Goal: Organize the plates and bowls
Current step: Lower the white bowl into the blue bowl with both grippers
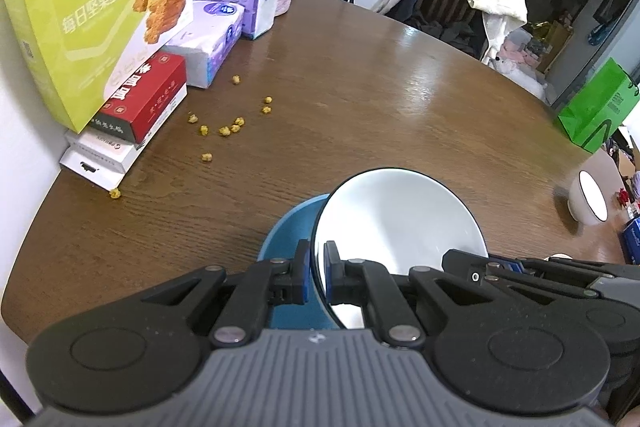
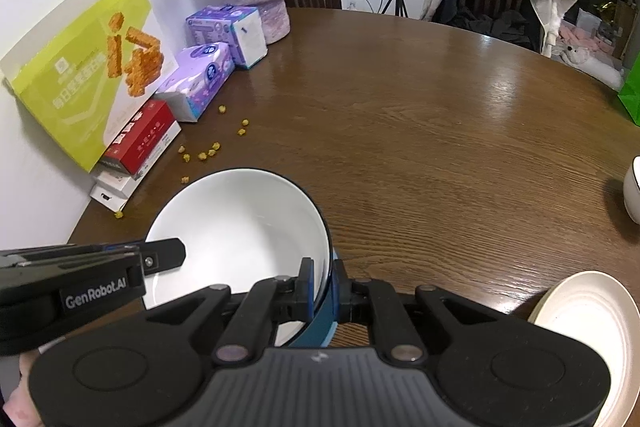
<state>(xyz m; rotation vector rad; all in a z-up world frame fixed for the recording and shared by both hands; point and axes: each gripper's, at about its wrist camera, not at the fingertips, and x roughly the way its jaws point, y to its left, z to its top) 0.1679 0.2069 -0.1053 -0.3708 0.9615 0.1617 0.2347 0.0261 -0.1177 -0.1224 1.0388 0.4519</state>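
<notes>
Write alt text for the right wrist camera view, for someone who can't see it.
The right gripper is shut on the near rim of a white bowl with a blue outside, while the left gripper reaches in from the left over its opposite rim. They are above a round brown wooden table with scattered yellow crumbs and a cream ridged plate.

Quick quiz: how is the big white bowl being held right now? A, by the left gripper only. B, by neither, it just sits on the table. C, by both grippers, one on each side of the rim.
C: the left gripper and right gripper each pinch the white bowl rim.
</notes>
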